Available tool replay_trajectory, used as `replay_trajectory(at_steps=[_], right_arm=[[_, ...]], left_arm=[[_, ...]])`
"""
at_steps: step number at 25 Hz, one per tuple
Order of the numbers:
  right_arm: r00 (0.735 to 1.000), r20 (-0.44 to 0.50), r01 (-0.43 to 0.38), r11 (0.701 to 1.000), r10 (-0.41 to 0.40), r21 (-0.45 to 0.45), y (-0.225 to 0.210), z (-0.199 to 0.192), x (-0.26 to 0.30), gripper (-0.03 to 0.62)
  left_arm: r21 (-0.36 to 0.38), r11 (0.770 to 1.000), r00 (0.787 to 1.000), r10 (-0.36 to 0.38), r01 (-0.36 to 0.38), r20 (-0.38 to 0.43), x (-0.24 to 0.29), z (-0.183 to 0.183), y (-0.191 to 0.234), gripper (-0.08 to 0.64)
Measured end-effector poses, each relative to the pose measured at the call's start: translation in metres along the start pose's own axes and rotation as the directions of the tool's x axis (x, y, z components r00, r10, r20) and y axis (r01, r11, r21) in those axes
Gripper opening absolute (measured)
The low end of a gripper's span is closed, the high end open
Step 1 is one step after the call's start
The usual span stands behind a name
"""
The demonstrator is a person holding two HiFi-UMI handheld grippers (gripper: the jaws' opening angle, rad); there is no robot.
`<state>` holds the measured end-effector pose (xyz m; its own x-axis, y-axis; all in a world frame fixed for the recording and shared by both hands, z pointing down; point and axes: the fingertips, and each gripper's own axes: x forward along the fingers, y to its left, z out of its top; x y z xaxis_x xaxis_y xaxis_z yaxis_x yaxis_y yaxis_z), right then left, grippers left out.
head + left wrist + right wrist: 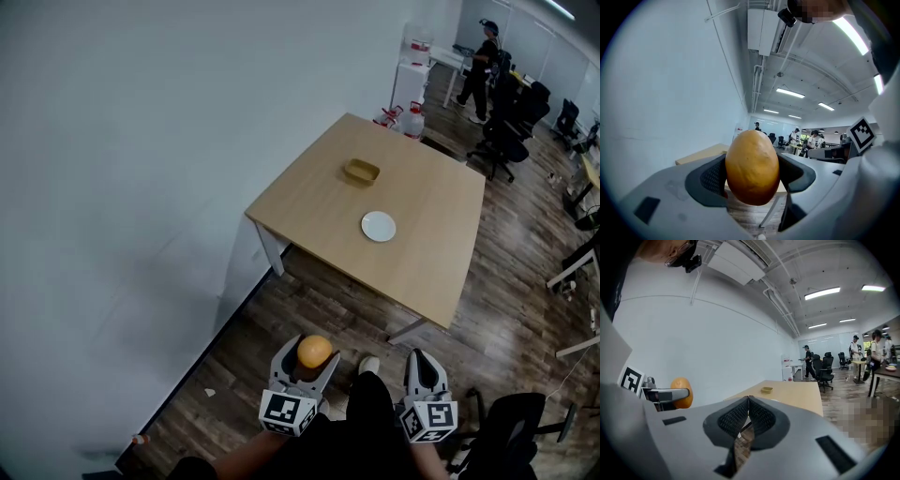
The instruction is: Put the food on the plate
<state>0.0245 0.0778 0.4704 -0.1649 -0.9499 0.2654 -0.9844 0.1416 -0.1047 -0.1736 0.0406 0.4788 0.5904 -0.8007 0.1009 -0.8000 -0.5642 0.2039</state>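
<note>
An office with a wood-look floor is seen from above. A pale wooden table (319, 202) stands against a white wall, well apart from the person holding the grippers. A small white plate (378, 226) lies on the table, empty, and a shallow tan dish (361, 172) sits a little beyond it, apart from it.

The food (314, 351), a smooth, rounded orange-brown item, is held in the left gripper (309, 358) low in the head view, over the floor and far from the plate. In the left gripper view the jaws are closed against both sides of the food (752, 166), which fills the gap between the pads and stands taller than them. The right gripper (424, 361) is held beside the left. In its own view the jaws are pressed together with nothing between them.

The step in hand is judged to be carrying the food to the table. None of the placing is done yet. A steady squeeze is needed on the way, since a smooth rounded shape could slip out of the pads. The food is best brought low over the middle of the plate and released only once it rests there, as it may roll off if dropped.
</note>
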Motion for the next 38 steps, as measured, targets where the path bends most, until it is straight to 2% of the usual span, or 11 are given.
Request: replay_trajectory(at_steps=[9, 12, 17, 24, 27, 29, 38], right_arm=[[0.998, 0.035, -0.052, 0.998, 0.051, 0.017, -0.032, 0.011, 0.062, 0.060], [0.994, 0.058, -0.098, 0.995, 0.096, 0.023, -0.050, 0.021, 0.089, 0.060], [0.994, 0.033, -0.109, 0.994, 0.108, 0.024, -0.095, 0.032, 0.142, 0.060], [0.992, 0.037, -0.120, 0.992, 0.119, 0.026, -0.151, 0.076, 0.215, 0.060], [0.991, 0.024, -0.134, 0.991, 0.133, 0.028, -0.170, 0.080, 0.234, 0.060], [0.990, 0.012, -0.144, 0.989, 0.143, 0.039, -0.181, 0.080, 0.246, 0.060], [0.972, -0.023, -0.234, 0.971, 0.235, 0.060, -0.202, 0.075, 0.296, 0.060]], left_arm=[[0.016, 1.000, 1.000, -0.002, 0.002, 0.011, 0.068, 0.001, 0.006, 0.322], [0.036, 0.999, 1.000, 0.001, -0.001, -0.006, 0.104, 0.002, 0.007, 0.322], [0.102, 0.995, 0.999, 0.004, 0.000, -0.045, 0.167, 0.000, 0.010, 0.321], [0.041, 0.999, 0.996, 0.037, -0.034, -0.084, 0.243, 0.007, 0.027, 0.321], [-0.081, 0.995, 0.996, 0.059, -0.064, -0.064, 0.271, -0.003, 0.035, 0.322], [-0.119, 0.988, 0.994, 0.087, -0.095, -0.065, 0.289, -0.009, 0.044, 0.321], [-0.061, 0.980, 0.977, 0.183, -0.191, -0.113, 0.348, -0.040, 0.072, 0.321]])
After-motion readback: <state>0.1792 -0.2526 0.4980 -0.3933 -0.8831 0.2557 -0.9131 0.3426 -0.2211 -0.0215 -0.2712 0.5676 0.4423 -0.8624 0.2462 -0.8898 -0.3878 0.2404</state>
